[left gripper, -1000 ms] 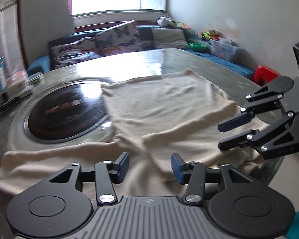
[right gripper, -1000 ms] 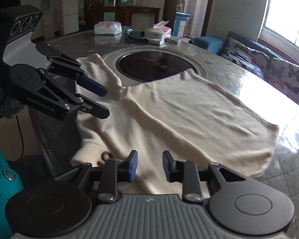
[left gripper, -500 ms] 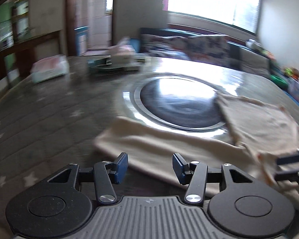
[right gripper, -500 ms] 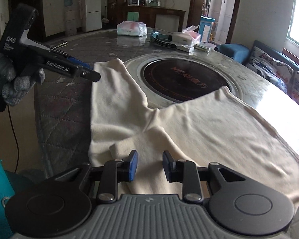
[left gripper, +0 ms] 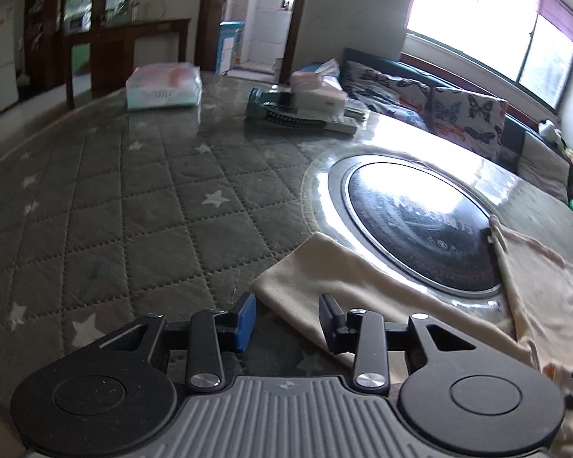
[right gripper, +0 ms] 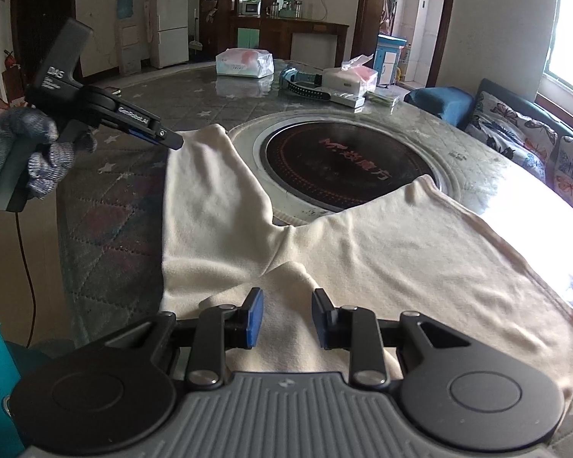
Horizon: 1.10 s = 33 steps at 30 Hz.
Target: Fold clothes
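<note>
while the cream garment is lying spread across the quilted worktop beside the dark round hotplate, the left tongs are hovering spread at its sleeve end, and the right tongs are gaping over its near edge.

a home: fridge, butterfly-cushioned sofa, round dining table.

Black linkages, blue-padded fingers — grey knit glove
</note>
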Motion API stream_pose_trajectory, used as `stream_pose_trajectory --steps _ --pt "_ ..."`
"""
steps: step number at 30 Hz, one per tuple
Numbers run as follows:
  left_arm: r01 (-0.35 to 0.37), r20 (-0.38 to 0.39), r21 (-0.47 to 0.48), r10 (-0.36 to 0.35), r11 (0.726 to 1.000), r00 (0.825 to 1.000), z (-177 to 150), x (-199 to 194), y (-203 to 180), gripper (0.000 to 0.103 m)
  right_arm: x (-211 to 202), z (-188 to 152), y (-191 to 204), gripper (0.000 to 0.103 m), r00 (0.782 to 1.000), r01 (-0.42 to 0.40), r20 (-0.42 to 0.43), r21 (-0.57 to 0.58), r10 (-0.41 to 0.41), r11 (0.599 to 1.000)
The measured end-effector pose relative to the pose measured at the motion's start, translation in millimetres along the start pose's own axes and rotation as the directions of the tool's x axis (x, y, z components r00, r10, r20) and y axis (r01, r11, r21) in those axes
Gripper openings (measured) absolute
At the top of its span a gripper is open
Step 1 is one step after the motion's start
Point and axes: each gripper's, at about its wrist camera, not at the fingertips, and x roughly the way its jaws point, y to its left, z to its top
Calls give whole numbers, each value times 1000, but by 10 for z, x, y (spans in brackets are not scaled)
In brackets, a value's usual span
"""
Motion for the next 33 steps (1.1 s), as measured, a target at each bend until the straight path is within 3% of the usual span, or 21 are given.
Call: stream_pose_trajectory --steps 3,5,9,13,16,20,26,33 --pt "-14 7 -31 14 999 1000 10 27 32 23 -54 -17 -14 27 1000 11 7 5 -11 1000" --pt "-22 10 -52 23 998 1000 17 37 63 8 -89 -33 -31 27 1000 18 10 11 -18 1000" --pt "4 30 -82 -2 997 1000 56 -17 75 5 -180 -87 -85 27 999 41 18 38 -41 998" --pt "95 112 5 -95 995 989 138 -282 -182 4 -285 -149 -150 27 997 67 31 70 -69 995" --pt "192 145 97 -205 977 968 178 -509 -490 4 -399 -221 -236 27 995 88 44 122 -94 989" --pt "335 137 222 -369 916 919 159 -764 -979 4 -544 -323 -352 27 989 124 57 182 -136 975" --pt "532 34 367 -582 763 812 -29 -940 -1630 4 -777 -557 -534 27 977 183 53 283 -206 942" --pt "626 -143 444 -638 642 756 -408 -776 -2106 5 -950 -780 -697 28 967 222 30 388 -253 894"
